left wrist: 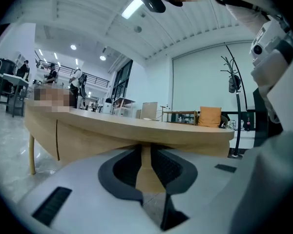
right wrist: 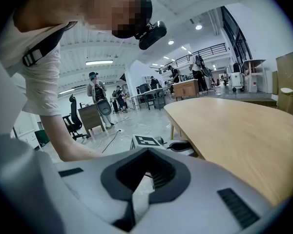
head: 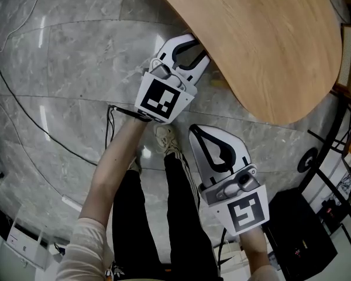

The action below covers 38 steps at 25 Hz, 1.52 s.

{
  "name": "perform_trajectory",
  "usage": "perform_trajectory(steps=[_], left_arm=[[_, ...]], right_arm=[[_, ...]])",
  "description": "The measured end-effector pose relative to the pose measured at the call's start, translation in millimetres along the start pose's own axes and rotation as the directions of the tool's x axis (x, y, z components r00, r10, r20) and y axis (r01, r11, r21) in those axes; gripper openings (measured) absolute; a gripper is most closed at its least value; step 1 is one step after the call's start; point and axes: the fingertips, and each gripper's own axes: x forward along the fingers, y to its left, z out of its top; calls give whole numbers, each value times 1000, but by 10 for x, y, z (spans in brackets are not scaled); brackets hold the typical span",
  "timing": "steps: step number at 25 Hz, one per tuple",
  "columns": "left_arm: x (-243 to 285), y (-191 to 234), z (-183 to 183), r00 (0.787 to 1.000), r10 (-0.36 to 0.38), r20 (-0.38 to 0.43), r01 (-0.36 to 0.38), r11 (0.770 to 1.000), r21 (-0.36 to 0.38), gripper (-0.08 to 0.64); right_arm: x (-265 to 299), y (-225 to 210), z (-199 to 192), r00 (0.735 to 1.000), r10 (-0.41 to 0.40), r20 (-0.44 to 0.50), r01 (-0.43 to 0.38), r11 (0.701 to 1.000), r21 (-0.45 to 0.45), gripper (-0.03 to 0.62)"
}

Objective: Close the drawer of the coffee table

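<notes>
The coffee table (head: 269,45) has a rounded light-wood top and fills the upper right of the head view. In the left gripper view its wooden side (left wrist: 97,135) shows a thin vertical seam at the left; I cannot pick out a drawer front. My left gripper (head: 194,51) reaches under the table's edge, which hides its tips in the head view. In its own view the left gripper (left wrist: 145,152) is open by a narrow gap, with wood showing through. My right gripper (head: 194,132) hangs over the floor short of the table; its tips (right wrist: 147,150) meet and hold nothing.
The person's legs and shoes (head: 167,139) stand on the grey marble floor between the grippers. A black cable (head: 41,130) runs over the floor at the left. A black case (head: 298,233) sits at the lower right. A coat stand (left wrist: 234,82) stands beyond the table.
</notes>
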Motion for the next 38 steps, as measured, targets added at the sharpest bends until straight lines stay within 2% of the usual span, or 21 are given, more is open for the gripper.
perform_trajectory(steps=[7, 8, 9, 11, 14, 16, 19, 23, 26, 27, 29, 31, 34, 38], left_arm=[[6, 4, 0, 997, 11, -73, -9, 1000, 29, 67], [-9, -3, -8, 996, 19, -90, -17, 999, 28, 43], [-39, -17, -30, 993, 29, -116, -26, 999, 23, 9], [-142, -65, -97, 982, 39, -187, -39, 999, 2, 9], [-475, -179, 28, 966, 49, -254, -65, 996, -57, 9], [-779, -214, 396, 967, 65, -246, -95, 989, -114, 9], [-1231, -91, 1302, 975, 130, -180, -160, 974, -162, 9], [-1852, -8, 2781, 972, 217, -89, -228, 965, -129, 9], [-2322, -50, 3778, 964, 262, -46, -263, 964, -38, 9], [-2491, -120, 4069, 956, 291, -34, -292, 956, -22, 9], [-2813, -314, 4624, 931, 364, -3, -364, 931, -38, 9], [-3121, -463, 5133, 895, 445, 42, -442, 895, -60, 9], [-3536, -533, 5703, 817, 565, 116, -564, 825, -39, 9], [-3975, -617, 6148, 693, 695, 192, -705, 709, -18, 9]], right_arm=[[-1, 93, 201, 999, 37, -8, -37, 998, -41, 6], [-16, 126, 255, 999, 43, -8, -43, 998, -43, 6], [-35, 162, 321, 999, 50, -7, -51, 998, -45, 6], [-69, 204, 479, 999, 52, -4, -52, 997, -58, 6], [-166, 250, 825, 1000, -3, 11, 4, 998, -68, 6], [-285, 366, 1147, 999, -29, 22, 30, 998, -49, 6], [-434, 607, 1792, 997, -36, 70, 38, 999, -24, 6], [-658, 999, 2848, 984, -35, 176, 53, 993, -104, 6], [-794, 1392, 3666, 964, 9, 265, 36, 986, -165, 5], [-884, 1534, 3876, 959, 25, 282, 28, 983, -183, 5], [-1145, 1774, 4200, 952, 47, 302, 18, 977, -211, 6], [-1410, 1967, 4434, 944, 61, 325, 13, 975, -220, 6], [-1652, 2239, 4667, 924, 94, 370, -2, 970, -243, 6], [-1777, 2546, 4789, 904, 129, 407, -29, 969, -244, 6]])
